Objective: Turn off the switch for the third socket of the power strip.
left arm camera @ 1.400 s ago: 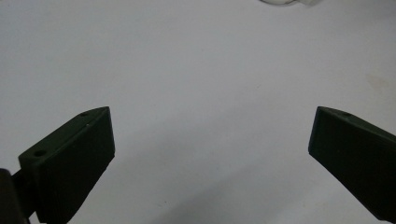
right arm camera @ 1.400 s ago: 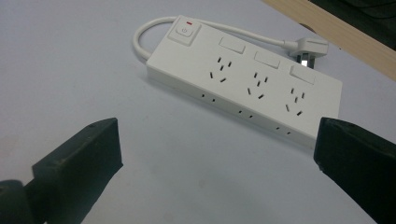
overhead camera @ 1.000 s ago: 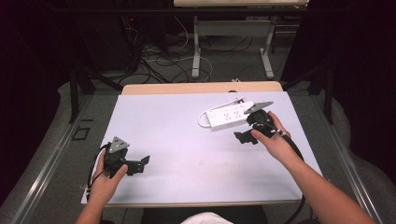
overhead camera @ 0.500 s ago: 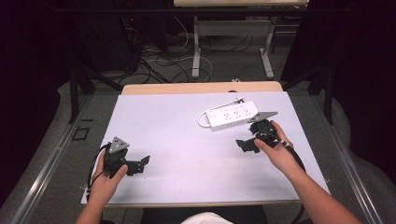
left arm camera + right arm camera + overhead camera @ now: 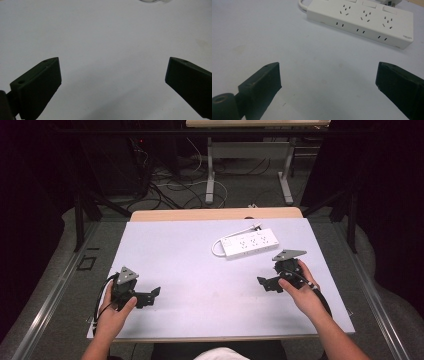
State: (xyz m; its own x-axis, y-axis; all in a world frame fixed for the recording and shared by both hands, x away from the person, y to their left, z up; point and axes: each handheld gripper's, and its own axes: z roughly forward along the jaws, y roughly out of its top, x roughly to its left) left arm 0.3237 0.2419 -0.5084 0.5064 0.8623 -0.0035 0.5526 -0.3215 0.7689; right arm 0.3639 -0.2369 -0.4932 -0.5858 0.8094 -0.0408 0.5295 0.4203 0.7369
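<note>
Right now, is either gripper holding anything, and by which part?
Nothing is held. The left gripper and right gripper both stand open over bare table; the white power strip lies untouched.

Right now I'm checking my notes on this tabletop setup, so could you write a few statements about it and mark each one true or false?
1. The right gripper is clamped on the power strip. False: its jaws stand wide apart with nothing between them, and the strip lies apart from them.
2. The left gripper is open over bare white table. True.
3. The power strip lies nearer the right gripper than the left one. True.
4. The power strip is black. False: it is white, with a white cable.
5. Both grippers are held by a person's hands. True.
</note>
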